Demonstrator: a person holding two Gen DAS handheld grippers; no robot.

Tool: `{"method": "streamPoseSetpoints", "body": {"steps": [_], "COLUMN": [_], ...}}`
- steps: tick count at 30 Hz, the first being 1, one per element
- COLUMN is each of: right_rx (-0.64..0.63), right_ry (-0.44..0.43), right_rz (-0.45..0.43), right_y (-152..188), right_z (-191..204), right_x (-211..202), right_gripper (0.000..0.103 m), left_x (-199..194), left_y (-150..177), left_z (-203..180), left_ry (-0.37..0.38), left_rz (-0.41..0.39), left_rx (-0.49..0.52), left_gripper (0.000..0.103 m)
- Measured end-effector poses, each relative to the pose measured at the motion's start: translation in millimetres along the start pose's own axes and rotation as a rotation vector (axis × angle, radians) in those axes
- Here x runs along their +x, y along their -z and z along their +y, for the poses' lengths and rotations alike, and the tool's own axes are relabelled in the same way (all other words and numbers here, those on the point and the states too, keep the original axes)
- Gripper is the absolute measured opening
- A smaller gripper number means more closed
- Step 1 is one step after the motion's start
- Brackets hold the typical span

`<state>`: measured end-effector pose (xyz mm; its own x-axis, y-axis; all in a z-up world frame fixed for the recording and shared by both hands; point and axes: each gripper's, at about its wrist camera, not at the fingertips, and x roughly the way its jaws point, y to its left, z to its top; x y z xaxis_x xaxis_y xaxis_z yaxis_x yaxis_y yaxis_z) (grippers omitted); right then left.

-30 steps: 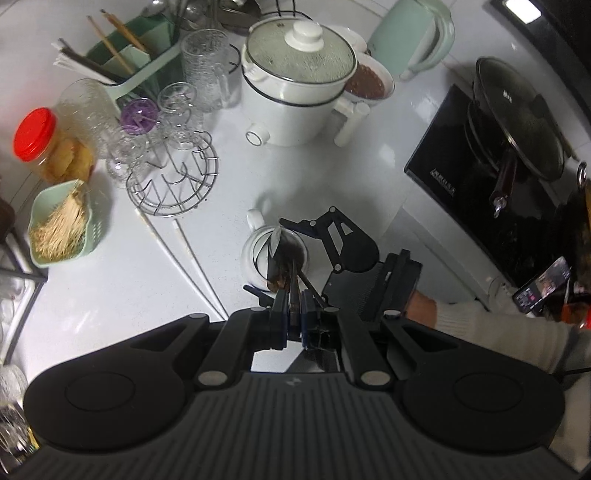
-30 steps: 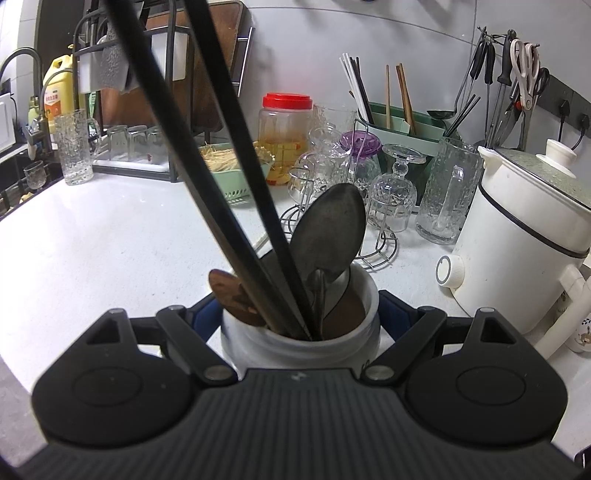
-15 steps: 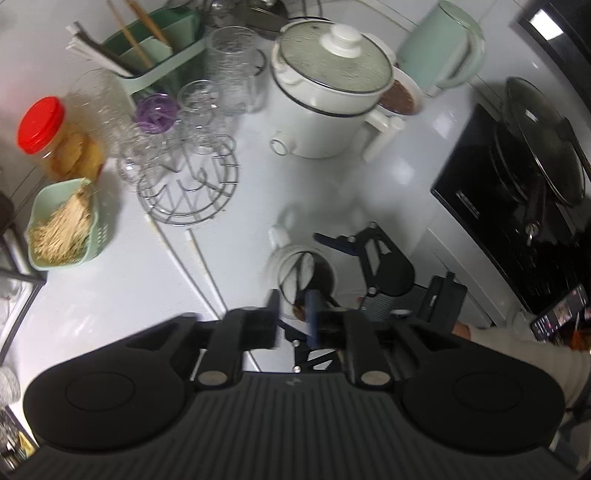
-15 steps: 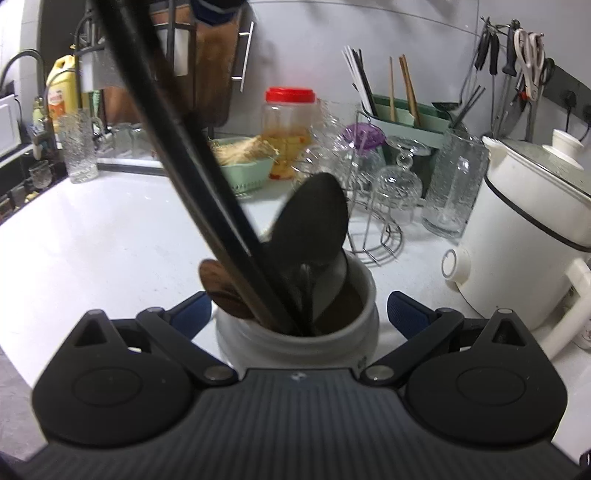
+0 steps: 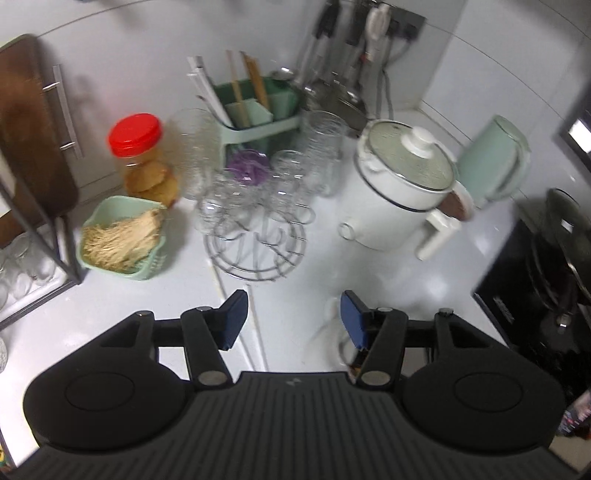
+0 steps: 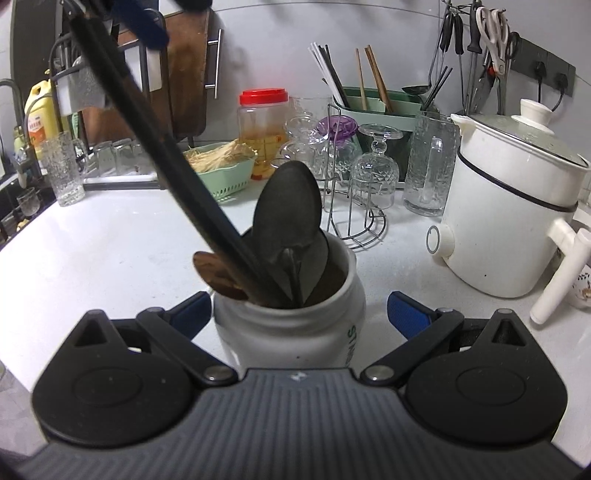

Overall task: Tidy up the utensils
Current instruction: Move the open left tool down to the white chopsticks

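A white jar stands on the white counter between the fingers of my right gripper, which is open wide; the pads stand clear of the jar's sides. In the jar lean two black chopsticks, a dark spoon and a wooden spoon. My left gripper hangs above the counter, its jaws opening with nothing between them. Its blue pad shows beside the chopsticks' tops. A pair of white chopsticks lies on the counter under it. The jar is a blur behind its right finger.
At the back are a green utensil holder with chopsticks, a wire rack of glasses, a red-lidded jar and a green basket. A white pot, a green kettle and a black stove stand right.
My left gripper let go of the black chopsticks, opened and swung away from the jar toward the back wall. My right gripper opened off the jar, which stays put.
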<state>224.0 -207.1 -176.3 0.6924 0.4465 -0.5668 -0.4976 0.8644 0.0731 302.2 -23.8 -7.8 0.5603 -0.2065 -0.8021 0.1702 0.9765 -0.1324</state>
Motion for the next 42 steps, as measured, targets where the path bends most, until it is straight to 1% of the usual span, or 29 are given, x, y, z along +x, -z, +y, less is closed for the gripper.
{"method": "streamPoseSetpoints", "body": {"steps": [2,5,9,11,13,14,15,19,23,26,28,33,35,39,42], "right_rx": [0.003,0.003,0.026,0.041,0.048,0.053,0.058,0.085,0.082,0.069,0.056,0.048,0.042,0.023,0.011], "right_ry": [-0.016,-0.003,0.008,0.020,0.040,0.051,0.059,0.063,0.062,0.050,0.066,0.077,0.082,0.084,0.084], "right_rz": [-0.003,-0.021,-0.024,-0.034,-0.041,-0.044,-0.046,-0.054,-0.065,-0.067,-0.057,-0.030,-0.016,-0.010,-0.015], "right_y": [0.8,0.2,-4.4,-5.9,-6.5,-6.3,-6.3,-4.8,-3.4,-3.1,-1.6,3.6,4.4,3.0,2.3], "right_z": [1.1,2.4,-0.3,-2.0,-2.2,-2.6,-3.0,-4.3,0.9,5.1,8.1,8.8,9.5,12.5,14.7], "right_x": [-2.1,-6.2,-8.9,-11.7,-13.2,-14.0,-14.5,-14.9,-15.6,-14.1,-11.5,-1.0,4.3,10.3,12.9], "right_gripper": [0.103,0.103,0.103,0.102,0.102,0.102,0.102,0.099,0.098,0.098,0.098,0.098,0.096,0.090,0.091], "left_x": [0.5,-1.0,2.7,5.3,8.6,10.9,12.1,21.9,33.1,41.2,47.8,67.0,75.5,93.4,108.9], "left_y": [10.4,25.9,46.6,55.8,66.3,70.8,76.7,99.3,121.8,129.6,133.0,137.2,138.9,146.4,152.0], "left_z": [5.9,13.8,25.1,32.4,42.2,44.8,46.0,46.1,49.6,49.8,48.6,53.8,57.6,64.1,64.4], "left_ry": [-0.026,-0.061,-0.109,-0.108,-0.108,-0.110,-0.115,-0.181,-0.192,-0.229,-0.251,-0.263,-0.244,-0.178,-0.169], "left_rz": [-0.037,-0.087,-0.119,-0.130,-0.129,-0.127,-0.129,-0.129,-0.110,-0.107,-0.107,-0.100,-0.086,-0.065,-0.043], "left_rx": [-0.021,-0.048,-0.064,-0.088,-0.140,-0.147,-0.145,-0.123,-0.154,-0.149,-0.127,-0.095,-0.095,-0.108,-0.102], "left_gripper": [0.062,0.065,0.067,0.069,0.071,0.071,0.072,0.076,0.078,0.085,0.094,0.095,0.095,0.095,0.092]}}
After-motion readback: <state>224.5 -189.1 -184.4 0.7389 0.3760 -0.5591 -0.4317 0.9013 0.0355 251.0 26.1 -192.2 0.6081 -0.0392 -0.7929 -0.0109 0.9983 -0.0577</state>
